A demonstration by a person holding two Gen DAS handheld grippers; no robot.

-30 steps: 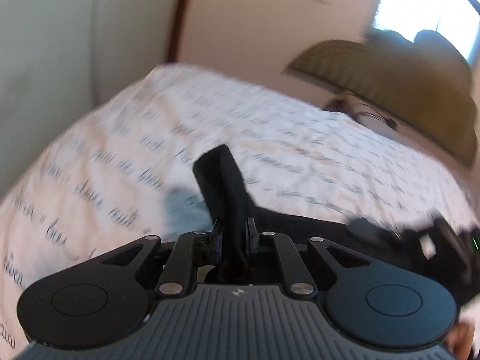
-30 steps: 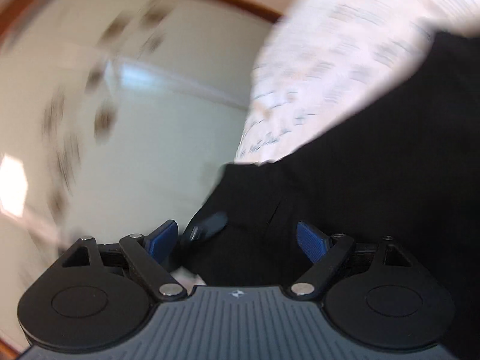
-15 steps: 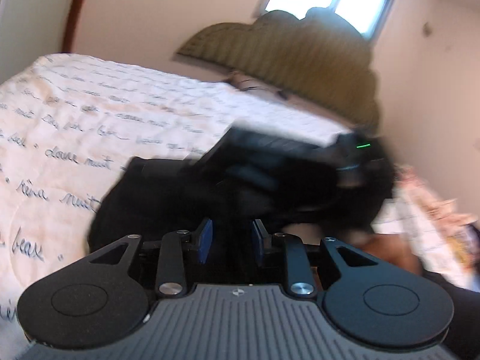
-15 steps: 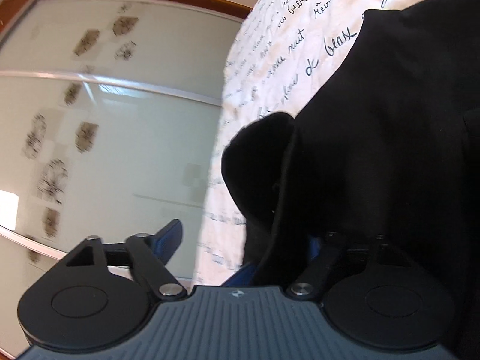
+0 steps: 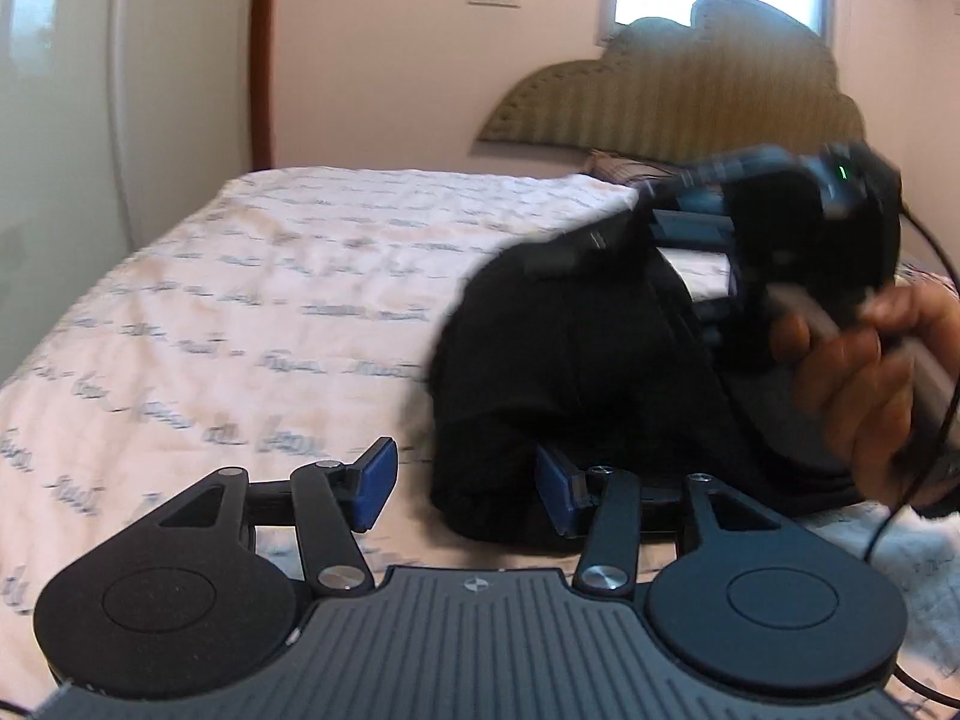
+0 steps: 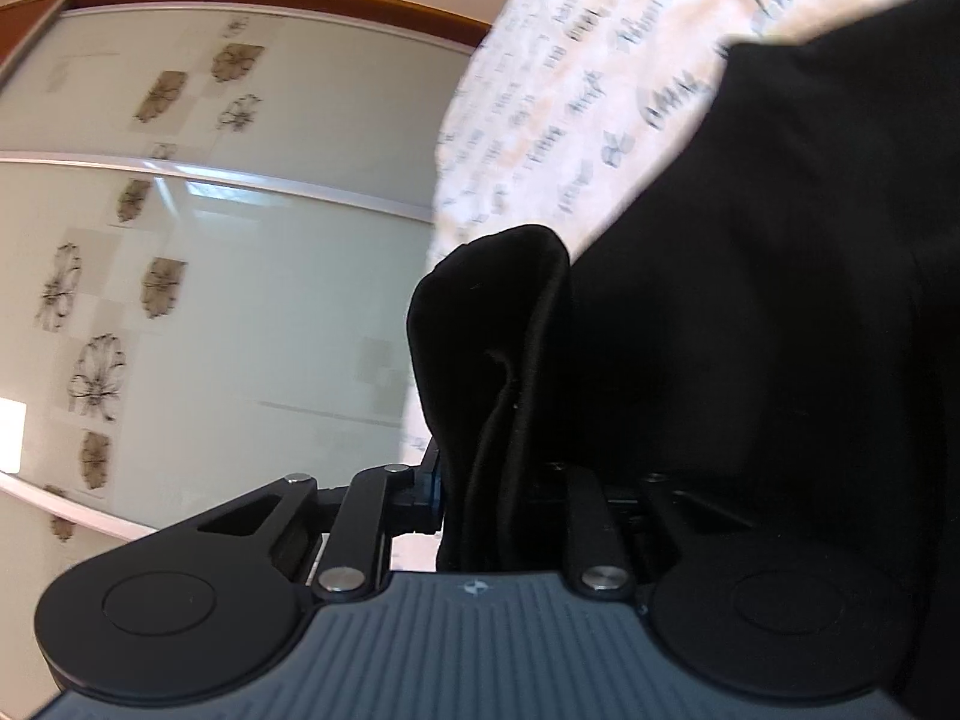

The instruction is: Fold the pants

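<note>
Black pants lie bunched on the bed at the right of the left wrist view. My left gripper is open, its blue pads apart; the lower edge of the pants sits between them, unclamped. The right gripper, held in a hand, shows blurred in the left wrist view above the pants' right side. In the right wrist view my right gripper is shut on a fold of the black pants, which stands up between the fingers. More black cloth fills that view's right side.
The bed carries a white quilt with script print. A padded olive headboard and a window are at the far end. Frosted wardrobe doors with flower prints stand beside the bed. A cable hangs from the right hand.
My left gripper has opened and let go of the pants fold. My right gripper has closed on a fold of the pants. Both views have swung round.
</note>
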